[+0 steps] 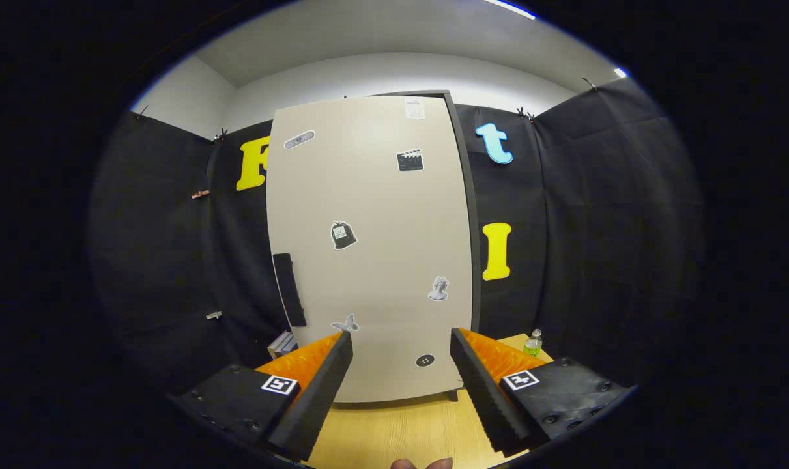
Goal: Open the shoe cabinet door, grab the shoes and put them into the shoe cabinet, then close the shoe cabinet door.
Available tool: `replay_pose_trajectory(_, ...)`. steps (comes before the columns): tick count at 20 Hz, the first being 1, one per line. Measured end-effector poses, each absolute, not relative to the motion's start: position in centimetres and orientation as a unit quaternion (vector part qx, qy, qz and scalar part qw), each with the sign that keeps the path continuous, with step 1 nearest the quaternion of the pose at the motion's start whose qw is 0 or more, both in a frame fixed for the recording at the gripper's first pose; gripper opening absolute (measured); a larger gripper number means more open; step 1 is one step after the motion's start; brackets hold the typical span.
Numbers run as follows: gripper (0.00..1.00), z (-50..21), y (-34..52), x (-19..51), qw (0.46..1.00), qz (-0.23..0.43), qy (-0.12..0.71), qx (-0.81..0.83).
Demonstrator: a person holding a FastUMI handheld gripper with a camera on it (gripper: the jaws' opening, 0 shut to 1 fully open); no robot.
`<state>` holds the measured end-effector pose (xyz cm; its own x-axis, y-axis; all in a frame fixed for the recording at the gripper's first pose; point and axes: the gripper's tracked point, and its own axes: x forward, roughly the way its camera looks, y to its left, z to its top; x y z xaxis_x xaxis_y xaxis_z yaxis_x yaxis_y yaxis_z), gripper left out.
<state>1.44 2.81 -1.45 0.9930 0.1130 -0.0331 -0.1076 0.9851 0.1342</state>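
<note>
A tall beige shoe cabinet (pixel 374 247) stands on the wooden floor straight ahead of me, its door shut and dotted with small stickers. A dark vertical handle (pixel 289 290) runs down the door's left edge. My gripper (pixel 401 345) is open, with nothing between its fingers, and it faces the lower part of the door from a short distance. The handle lies up and to the left of my left finger (pixel 316 391). No shoes are seen.
A small green-labelled bottle (pixel 533 343) stands on the floor right of the cabinet, beyond my right finger. A striped box-like object (pixel 282 343) sits by the cabinet's lower left corner. Black cloth walls close in on both sides. A fingertip (pixel 421 464) of a hand shows at the near floor edge.
</note>
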Motion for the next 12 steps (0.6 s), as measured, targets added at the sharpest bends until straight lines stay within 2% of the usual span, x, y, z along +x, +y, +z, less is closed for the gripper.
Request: replay_pose_trajectory(12,0.98,-1.63,2.59,1.64,0.996,0.053,0.021,0.066)
